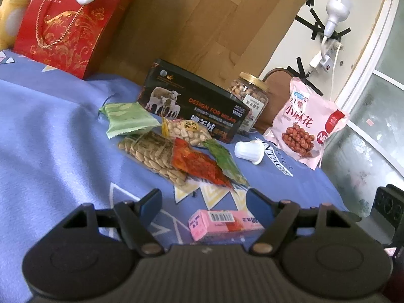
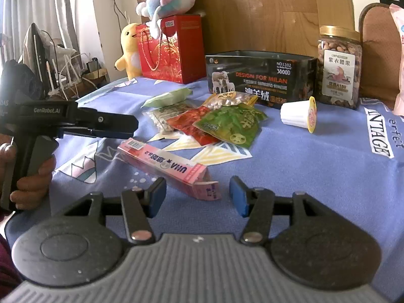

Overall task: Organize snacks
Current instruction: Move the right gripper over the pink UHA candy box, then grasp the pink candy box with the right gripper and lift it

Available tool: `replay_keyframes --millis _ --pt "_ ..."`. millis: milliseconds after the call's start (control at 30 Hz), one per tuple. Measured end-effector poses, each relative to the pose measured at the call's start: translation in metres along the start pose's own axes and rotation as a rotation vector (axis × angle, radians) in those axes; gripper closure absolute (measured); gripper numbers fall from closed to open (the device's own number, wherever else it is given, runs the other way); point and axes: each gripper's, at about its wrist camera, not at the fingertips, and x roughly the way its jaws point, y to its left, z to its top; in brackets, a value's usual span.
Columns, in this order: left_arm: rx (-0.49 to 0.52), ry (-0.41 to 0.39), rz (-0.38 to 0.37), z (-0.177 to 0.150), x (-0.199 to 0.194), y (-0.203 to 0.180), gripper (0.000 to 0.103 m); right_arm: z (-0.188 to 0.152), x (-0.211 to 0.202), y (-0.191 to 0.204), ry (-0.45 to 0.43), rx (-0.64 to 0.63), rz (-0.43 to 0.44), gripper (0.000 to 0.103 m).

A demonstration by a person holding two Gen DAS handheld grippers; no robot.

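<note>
Nearest both cameras lies the long pink cardboard snack box [image 2: 166, 166], flat on the blue printed bedsheet [image 1: 50, 131], just ahead of the right gripper [image 2: 198, 194], whose blue-padded fingers stand apart with nothing between them. Left gripper [image 1: 204, 202] likewise stands spread and empty, the same box [image 1: 224, 223] lying close to its right finger (in the right wrist view this gripper appears side-on at the left edge, held in a hand [image 2: 27, 176]).

Risks, as judged: the box has an open end flap facing the right gripper, so a pinch there may crush the flap or spill the contents; a grasp across the long faces looks safer. Both grippers converge on one item and could collide.

Beyond the box, a loose pile of flat packets overlaps: red foil packet [image 2: 192, 123], green foil packet [image 2: 229, 123], clear seed packet [image 1: 154, 156], yellow peanut packet [image 1: 184, 131] and pale green wrapper [image 1: 126, 118]. Lifting one may drag its neighbours.

A small white jelly cup [image 2: 296, 117] lies on its side and could roll if nudged. Behind stand an open black carton printed with sheep [image 2: 260, 78], probably the container, a gold-lidded clear jar of nuts [image 2: 338, 68] and a pink bag of twisted snacks [image 1: 305, 126]; the pile partly blocks the carton's front.
</note>
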Motion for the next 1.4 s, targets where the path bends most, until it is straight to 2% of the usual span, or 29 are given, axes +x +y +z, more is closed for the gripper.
replay_keyframes --millis 267,567,633,767,833,933,1000,1100,1200,1400 --pt "-0.018 0.01 -0.007 0.001 0.001 0.003 0.027 0.0 0.0 0.001 0.002 -0.011 -0.005 0.045" --pt "-0.019 0.048 -0.058 0.002 0.003 -0.002 0.03 0.0 0.003 0.01 0.014 -0.076 -0.051 0.045" --pt "-0.036 0.081 -0.087 0.001 0.009 -0.004 0.033 0.0 0.004 0.011 0.014 -0.084 -0.057 0.045" --pt "-0.001 0.1 -0.073 -0.003 0.014 -0.014 0.033 -0.001 0.005 0.016 0.017 -0.1 -0.076 0.045" --pt "0.002 0.105 -0.079 -0.005 0.015 -0.017 0.039 -0.001 0.005 0.019 0.016 -0.098 -0.08 0.045" --pt "0.029 0.093 -0.049 -0.007 0.015 -0.022 0.04 -0.001 0.006 0.026 0.009 -0.104 -0.077 0.048" --pt "0.017 0.084 -0.037 -0.005 0.014 -0.02 0.04 -0.003 0.006 0.035 0.003 -0.128 -0.047 0.054" --pt "-0.012 0.074 -0.052 -0.003 0.011 -0.015 0.04 -0.005 0.008 0.047 0.003 -0.177 -0.088 0.055" --pt "-0.003 0.059 -0.053 0.0 0.007 -0.017 0.04 -0.004 0.009 0.048 -0.004 -0.17 -0.093 0.055" --pt "0.012 0.015 -0.07 0.014 -0.001 -0.023 0.04 0.0 0.006 0.059 -0.054 -0.233 -0.147 0.056"
